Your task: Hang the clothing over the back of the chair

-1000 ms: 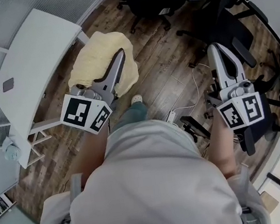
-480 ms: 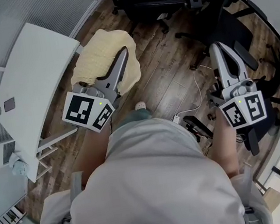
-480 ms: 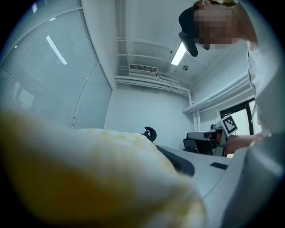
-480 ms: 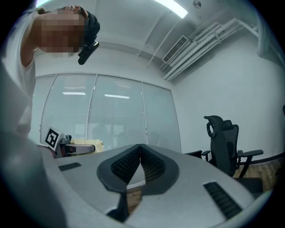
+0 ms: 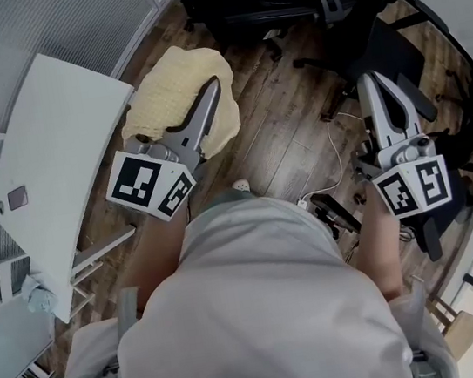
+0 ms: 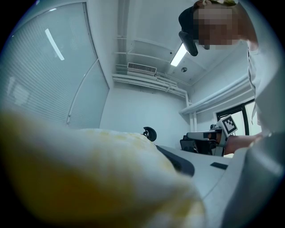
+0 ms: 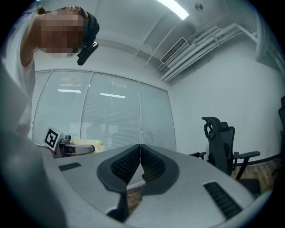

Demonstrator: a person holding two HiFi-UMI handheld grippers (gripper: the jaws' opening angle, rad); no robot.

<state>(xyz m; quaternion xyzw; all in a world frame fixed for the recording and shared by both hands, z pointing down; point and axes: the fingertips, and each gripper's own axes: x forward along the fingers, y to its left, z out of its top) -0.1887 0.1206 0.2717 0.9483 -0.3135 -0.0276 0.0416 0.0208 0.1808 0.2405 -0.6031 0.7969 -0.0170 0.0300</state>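
Left claw (image 5: 212,86) seemingly pinches fluffy, crumpled yellow clothing (image 5: 165,93); right claw (image 7: 140,147) closed, empty.

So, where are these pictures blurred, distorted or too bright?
Left gripper view: the yellow garment fills the lower left, very close and wholly out of focus; corners are dark. Right gripper view: sharp, though the ceiling light glares at the top. Head view: wide-angle lens bends the edges of the white desk.
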